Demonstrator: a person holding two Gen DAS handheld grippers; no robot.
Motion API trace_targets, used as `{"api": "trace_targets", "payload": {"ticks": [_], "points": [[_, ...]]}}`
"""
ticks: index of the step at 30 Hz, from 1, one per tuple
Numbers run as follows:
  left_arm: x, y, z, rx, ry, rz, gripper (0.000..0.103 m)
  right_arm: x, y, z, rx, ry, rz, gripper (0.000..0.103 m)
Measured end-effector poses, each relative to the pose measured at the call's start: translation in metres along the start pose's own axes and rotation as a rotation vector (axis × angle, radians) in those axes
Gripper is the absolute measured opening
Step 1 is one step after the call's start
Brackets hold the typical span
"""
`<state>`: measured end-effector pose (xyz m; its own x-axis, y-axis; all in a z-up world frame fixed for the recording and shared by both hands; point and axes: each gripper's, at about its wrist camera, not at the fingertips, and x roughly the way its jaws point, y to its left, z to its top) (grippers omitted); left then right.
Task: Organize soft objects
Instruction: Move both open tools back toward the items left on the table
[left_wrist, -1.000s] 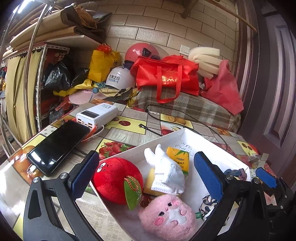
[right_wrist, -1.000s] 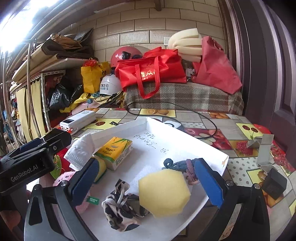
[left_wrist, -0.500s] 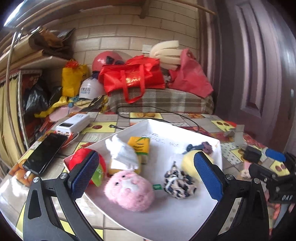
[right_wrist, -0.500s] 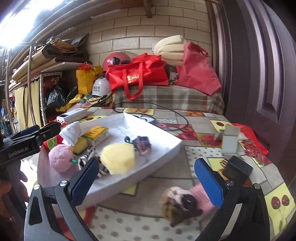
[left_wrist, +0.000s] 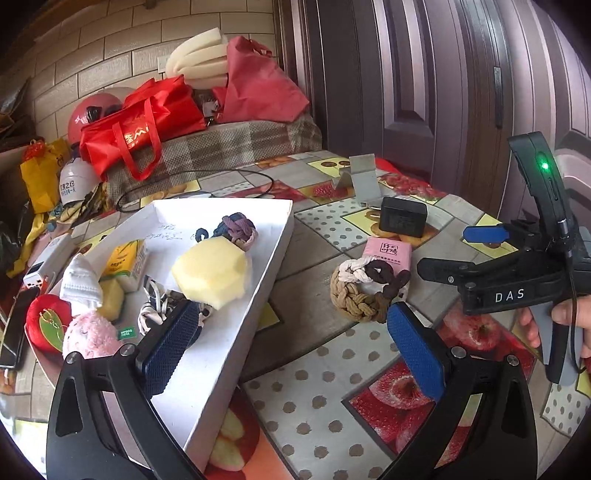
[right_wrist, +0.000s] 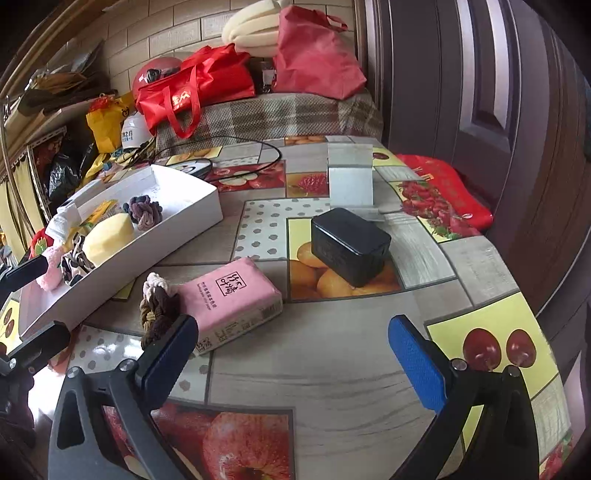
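Observation:
A white tray (left_wrist: 258, 295) holds a yellow sponge (left_wrist: 210, 273), a purple knotted rope toy (left_wrist: 236, 227), a pink plush (left_wrist: 90, 332), a red plush (left_wrist: 46, 319), a white mask (left_wrist: 81, 282) and a tissue pack (left_wrist: 127, 258). On the table beside the tray lie a brown-and-white braided toy (left_wrist: 364, 291) and a pink tissue pack (right_wrist: 231, 295). My left gripper (left_wrist: 291, 347) is open and empty, over the tray's right wall. My right gripper (right_wrist: 293, 354) is open and empty, just short of the pink pack; it also shows in the left wrist view (left_wrist: 484, 251).
A black box (right_wrist: 349, 245) and a grey metal stand (right_wrist: 351, 177) sit behind the pink pack. Red bags (right_wrist: 195, 88), helmets and a plaid cloth crowd the table's back. A black cable (right_wrist: 236, 155) runs behind the tray. A phone (left_wrist: 13, 332) and power bank (left_wrist: 44, 262) lie left of the tray.
Both grippers have swung right, away from the tray's middle. The braided toy, pink pack and black box have come into view. Both stay open and empty.

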<state>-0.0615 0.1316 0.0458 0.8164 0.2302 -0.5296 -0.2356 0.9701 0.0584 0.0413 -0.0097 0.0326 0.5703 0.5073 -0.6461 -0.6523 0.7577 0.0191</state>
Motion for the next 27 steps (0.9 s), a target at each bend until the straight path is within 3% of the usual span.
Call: {"api": "trace_targets", "payload": {"ticks": [8, 15, 18, 21, 23, 27], "points": [[0.0, 0.007, -0.003, -0.034, 0.003, -0.003, 0.103, 0.013, 0.024, -0.002, -0.132, 0.063, -0.017, 0.103], [-0.001, 0.017, -0.003, -0.079, 0.001, -0.012, 0.103, 0.037, 0.042, 0.004, -0.206, 0.13, -0.105, 0.103], [0.0, 0.021, -0.004, -0.101, 0.005, -0.022, 0.103, 0.042, 0.053, 0.009, -0.229, 0.119, -0.071, 0.103], [-0.001, 0.025, -0.004, -0.126, -0.001, -0.035, 0.103, 0.035, 0.077, 0.009, -0.307, 0.07, 0.016, 0.103], [-0.002, 0.028, -0.004, -0.137, -0.005, -0.044, 0.103, 0.032, 0.09, 0.005, -0.368, 0.054, 0.017, 0.103], [-0.004, 0.026, -0.004, -0.124, -0.016, -0.065, 0.103, 0.033, 0.071, 0.013, -0.265, 0.058, 0.051, 0.103]]}}
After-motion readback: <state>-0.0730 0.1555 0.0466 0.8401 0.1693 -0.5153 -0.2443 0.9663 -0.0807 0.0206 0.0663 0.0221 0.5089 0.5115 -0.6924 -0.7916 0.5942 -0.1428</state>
